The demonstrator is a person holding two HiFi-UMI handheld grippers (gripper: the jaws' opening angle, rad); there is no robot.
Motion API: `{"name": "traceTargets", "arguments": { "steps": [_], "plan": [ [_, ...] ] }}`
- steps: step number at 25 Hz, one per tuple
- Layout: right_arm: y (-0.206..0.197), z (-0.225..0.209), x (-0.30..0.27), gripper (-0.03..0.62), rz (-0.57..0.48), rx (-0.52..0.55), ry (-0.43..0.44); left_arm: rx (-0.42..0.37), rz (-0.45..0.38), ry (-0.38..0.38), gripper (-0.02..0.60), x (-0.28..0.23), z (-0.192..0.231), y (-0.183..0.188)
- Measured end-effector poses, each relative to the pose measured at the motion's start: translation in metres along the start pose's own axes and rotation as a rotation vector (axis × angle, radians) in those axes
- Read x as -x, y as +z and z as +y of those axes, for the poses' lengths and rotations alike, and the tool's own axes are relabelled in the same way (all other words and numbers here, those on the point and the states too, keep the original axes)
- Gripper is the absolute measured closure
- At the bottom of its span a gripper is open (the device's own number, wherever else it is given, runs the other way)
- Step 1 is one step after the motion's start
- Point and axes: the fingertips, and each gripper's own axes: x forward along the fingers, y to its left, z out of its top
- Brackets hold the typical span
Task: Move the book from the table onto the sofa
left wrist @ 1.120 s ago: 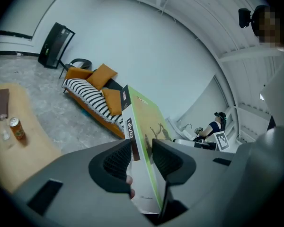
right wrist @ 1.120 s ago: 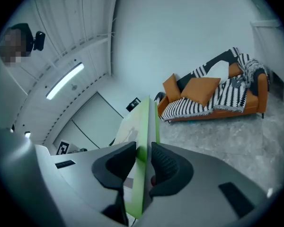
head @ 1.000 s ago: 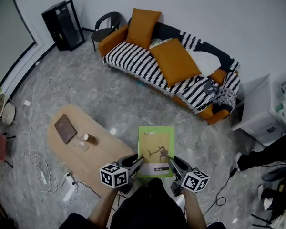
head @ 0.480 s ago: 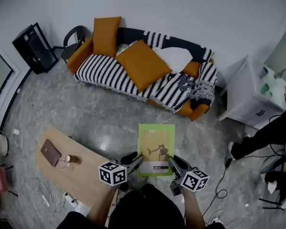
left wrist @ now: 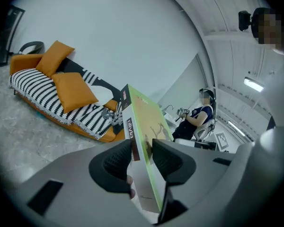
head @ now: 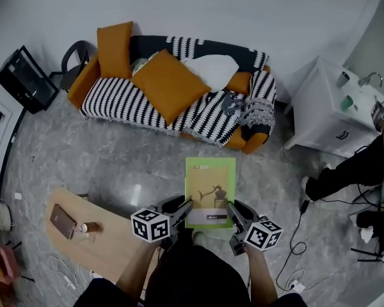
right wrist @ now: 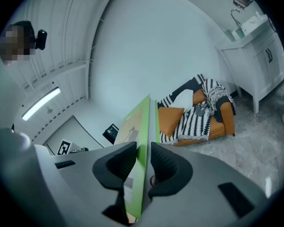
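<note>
I hold the green book (head: 210, 190) flat in the air over the grey floor, both grippers gripping its near edge. My left gripper (head: 184, 208) is shut on its near left corner; its pads clamp the spine side of the book (left wrist: 141, 141). My right gripper (head: 233, 211) is shut on the near right corner, with the book (right wrist: 141, 145) edge-on between its pads. The orange sofa (head: 118, 98) with a striped throw and orange cushions (head: 168, 84) stands ahead by the wall. The wooden table (head: 109, 245) lies at my lower left.
A phone (head: 63, 220) and a small jar (head: 89, 226) lie on the table. A white cabinet (head: 320, 117) stands right of the sofa. A seated person (head: 365, 165) is at the far right, with cables (head: 294, 261) on the floor. A black stand (head: 25, 78) and a chair (head: 73, 59) are left of the sofa.
I have walked away from the table with the book in both grippers. The sofa has shifted left and nearer the centre, and the table has slid down to the lower left.
</note>
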Motion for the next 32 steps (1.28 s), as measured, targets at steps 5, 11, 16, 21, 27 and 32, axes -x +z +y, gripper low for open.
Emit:
{"name": "traceTargets", "arguments": {
  "steps": [5, 11, 16, 21, 27, 32],
  "plan": [
    [0.030, -0.020, -0.035, 0.484, -0.019, -0.024, -0.035, -0.007, 0.032, -0.032, 0.433, -0.034, 0.026, 0.037],
    [0.072, -0.032, -0.090, 0.484, -0.039, -0.047, -0.070, -0.023, 0.063, -0.069, 0.433, -0.067, 0.065, 0.096],
    [0.104, -0.034, -0.131, 0.484, -0.058, -0.066, -0.088, -0.039, 0.083, -0.101, 0.434, -0.085, 0.092, 0.144],
    [0.132, -0.037, -0.167, 0.484, -0.074, -0.068, -0.100, -0.053, 0.092, -0.125, 0.434, -0.100, 0.115, 0.183],
    [0.153, -0.045, -0.187, 0.484, -0.092, -0.063, -0.114, -0.050, 0.101, -0.145, 0.434, -0.118, 0.130, 0.204],
    [0.171, -0.066, -0.203, 0.484, -0.099, -0.069, -0.117, -0.043, 0.109, -0.149, 0.434, -0.143, 0.141, 0.217]
  ]
}}
